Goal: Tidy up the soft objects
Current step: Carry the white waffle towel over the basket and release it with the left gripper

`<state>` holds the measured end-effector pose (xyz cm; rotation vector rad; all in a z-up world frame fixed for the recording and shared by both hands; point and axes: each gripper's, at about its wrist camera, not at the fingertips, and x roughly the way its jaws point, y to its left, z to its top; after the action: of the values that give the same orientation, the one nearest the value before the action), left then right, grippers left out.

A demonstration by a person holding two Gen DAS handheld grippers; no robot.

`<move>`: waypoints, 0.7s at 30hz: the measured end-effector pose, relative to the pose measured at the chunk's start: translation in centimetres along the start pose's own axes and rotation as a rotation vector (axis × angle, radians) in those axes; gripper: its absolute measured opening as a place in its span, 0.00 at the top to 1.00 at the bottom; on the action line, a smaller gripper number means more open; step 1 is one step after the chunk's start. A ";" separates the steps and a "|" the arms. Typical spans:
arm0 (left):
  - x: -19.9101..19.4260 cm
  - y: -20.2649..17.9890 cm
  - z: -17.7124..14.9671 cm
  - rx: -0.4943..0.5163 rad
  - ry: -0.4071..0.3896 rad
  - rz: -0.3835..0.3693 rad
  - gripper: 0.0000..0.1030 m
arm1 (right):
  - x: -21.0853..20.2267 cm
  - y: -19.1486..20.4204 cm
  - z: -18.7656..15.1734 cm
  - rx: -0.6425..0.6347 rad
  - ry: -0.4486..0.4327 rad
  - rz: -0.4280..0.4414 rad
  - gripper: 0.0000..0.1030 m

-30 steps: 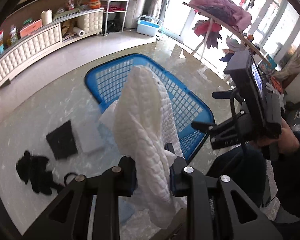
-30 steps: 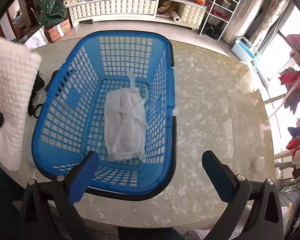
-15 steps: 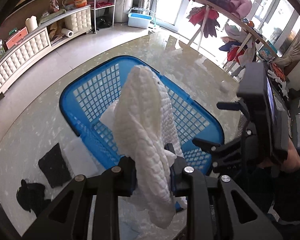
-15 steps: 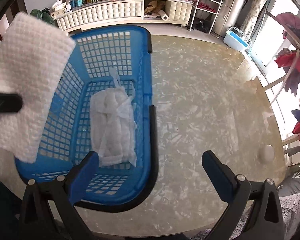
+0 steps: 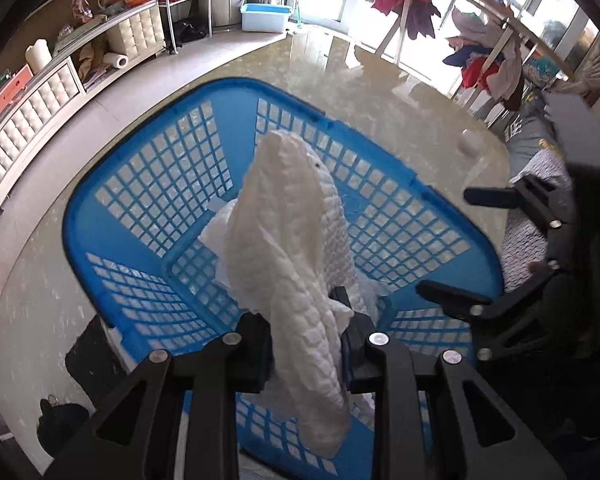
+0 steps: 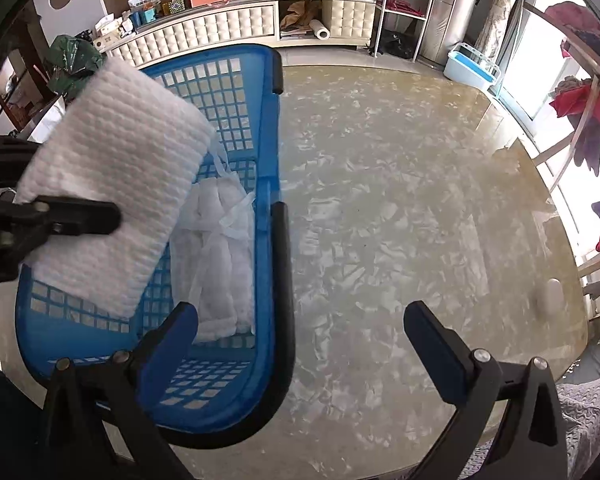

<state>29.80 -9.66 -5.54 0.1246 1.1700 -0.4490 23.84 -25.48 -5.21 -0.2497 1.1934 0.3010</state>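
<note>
Two views show one step: a white waffle-weave cloth being carried over a blue laundry basket.

From the left wrist, the left tongs (image 5: 306, 332) are pinching the waffle cloth (image 5: 288, 240) near its middle, so both ends droop, the lower one hanging down past the fingers. The cloth hangs directly above the basket (image 5: 140, 184), over its mesh floor, with a paler fabric showing underneath it. To do this well, the cloth probably ought to be lowered until its hanging end rests on the pile already inside, and only then let go, so that no tail drapes over the rim. Dark items (image 5: 60, 424) lie on the counter (image 5: 28, 300) beside the basket, likely still to be sorted.

From the right wrist, the right tongs (image 6: 300, 344) stand spread wide with nothing between them, hovering at the basket's near right rim and over bare counter. The folded white bundle (image 6: 220, 248) lies flat on the basket floor, and the waffle cloth hangs above the basket's left half.

The counter is a glossy, marbled beige top that mirrors the windows. Beyond it stand a long tufted cream cabinet (image 6: 220, 28) heaped with clutter, a wire shelf rack, a light blue tub (image 6: 472, 68) on the floor, and a drying rack hung with coloured clothes (image 6: 584, 108) by the bright windows.
</note>
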 end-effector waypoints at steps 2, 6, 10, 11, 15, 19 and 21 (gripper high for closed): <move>0.8 0.0 0.0 0.007 0.022 0.008 0.77 | 0.1 -0.1 0.1 0.006 -0.003 0.004 0.00; 2.0 0.4 0.6 0.025 0.054 0.030 0.77 | 0.5 -0.1 0.2 0.007 -0.003 0.020 0.00; 2.6 0.6 1.4 0.025 0.071 0.031 0.77 | 0.7 -0.1 0.1 0.012 -0.004 0.033 0.00; 2.9 0.6 1.5 0.031 0.081 0.041 0.77 | 0.8 -0.2 0.1 0.015 -0.003 0.038 0.00; 3.8 0.8 1.9 0.040 0.107 0.057 0.76 | 1.0 -0.7 0.1 0.023 -0.005 0.046 0.00; 4.6 1.1 2.5 0.031 0.128 0.068 0.75 | 1.0 -0.7 0.2 0.029 -0.006 0.050 0.00; 4.9 1.0 2.7 0.040 0.138 0.082 0.75 | 1.1 -0.6 0.2 0.028 -0.006 0.052 0.00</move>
<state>34.09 -10.96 -9.11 0.2407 1.2868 -0.3958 24.56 -25.92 -6.13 -0.1938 1.1987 0.3301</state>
